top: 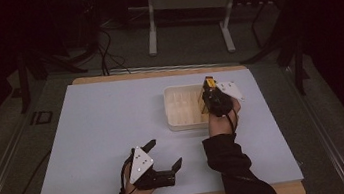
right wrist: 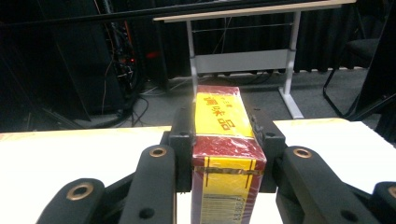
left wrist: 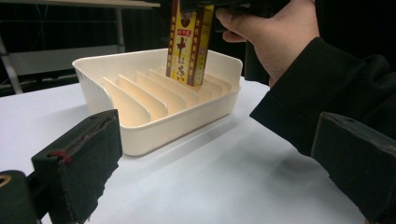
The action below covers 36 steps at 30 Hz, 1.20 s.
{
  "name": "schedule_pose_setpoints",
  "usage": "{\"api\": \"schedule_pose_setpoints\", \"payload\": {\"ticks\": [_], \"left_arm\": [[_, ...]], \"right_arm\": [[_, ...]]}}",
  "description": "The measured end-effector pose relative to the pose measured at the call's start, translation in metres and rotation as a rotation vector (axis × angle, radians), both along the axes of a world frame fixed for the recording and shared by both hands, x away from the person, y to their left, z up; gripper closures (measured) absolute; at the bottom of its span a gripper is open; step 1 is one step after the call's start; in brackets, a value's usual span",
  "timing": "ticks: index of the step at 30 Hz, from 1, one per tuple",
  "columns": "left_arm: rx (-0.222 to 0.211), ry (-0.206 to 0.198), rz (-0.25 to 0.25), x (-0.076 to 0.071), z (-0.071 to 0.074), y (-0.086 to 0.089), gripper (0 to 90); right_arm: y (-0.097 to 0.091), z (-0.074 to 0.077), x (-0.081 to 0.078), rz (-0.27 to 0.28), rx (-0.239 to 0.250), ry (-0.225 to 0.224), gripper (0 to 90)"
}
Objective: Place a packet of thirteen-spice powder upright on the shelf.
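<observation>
From above, the box point(top: 209, 83) is largely hidden by the right gripper point(top: 208, 92) over the tray point(top: 177, 107) at one o'clock, the left gripper point(top: 166, 154) spread empty; the left gripper view shows it upright, top cropped; the right gripper view shows it clamped between the jaws.

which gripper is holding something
The right gripper, over the white tray: its jaws clamp a red and yellow box. The left gripper sits open on the table with nothing between its jaws.
</observation>
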<state>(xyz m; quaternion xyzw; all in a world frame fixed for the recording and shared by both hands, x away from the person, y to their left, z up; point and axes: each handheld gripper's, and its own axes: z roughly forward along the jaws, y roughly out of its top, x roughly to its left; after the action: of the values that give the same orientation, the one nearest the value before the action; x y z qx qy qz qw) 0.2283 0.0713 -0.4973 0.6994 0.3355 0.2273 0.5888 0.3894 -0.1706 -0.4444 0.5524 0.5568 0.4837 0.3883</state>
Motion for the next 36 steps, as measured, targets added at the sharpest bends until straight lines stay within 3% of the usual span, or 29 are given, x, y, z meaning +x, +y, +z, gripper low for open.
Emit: {"api": "schedule_pose_setpoints", "payload": {"ticks": [4,6,9,36], "left_arm": [[-0.001,0.0,0.001,0.0,0.0,0.0,2.7],[0.0,0.007,0.001,0.001,-0.001,0.0,2.7],[0.0,0.003,0.002,0.001,-0.001,0.0,2.7],[-0.01,0.016,0.006,0.003,-0.002,0.001,2.7]], "right_arm": [[0.0,-0.001,0.0,-0.002,-0.009,0.005,67.8],[0.008,-0.007,0.0,0.01,-0.048,0.016,67.8],[0.013,-0.012,0.0,0.007,-0.059,0.021,67.8],[0.018,-0.041,0.006,-0.007,-0.07,0.066,67.6]]}}
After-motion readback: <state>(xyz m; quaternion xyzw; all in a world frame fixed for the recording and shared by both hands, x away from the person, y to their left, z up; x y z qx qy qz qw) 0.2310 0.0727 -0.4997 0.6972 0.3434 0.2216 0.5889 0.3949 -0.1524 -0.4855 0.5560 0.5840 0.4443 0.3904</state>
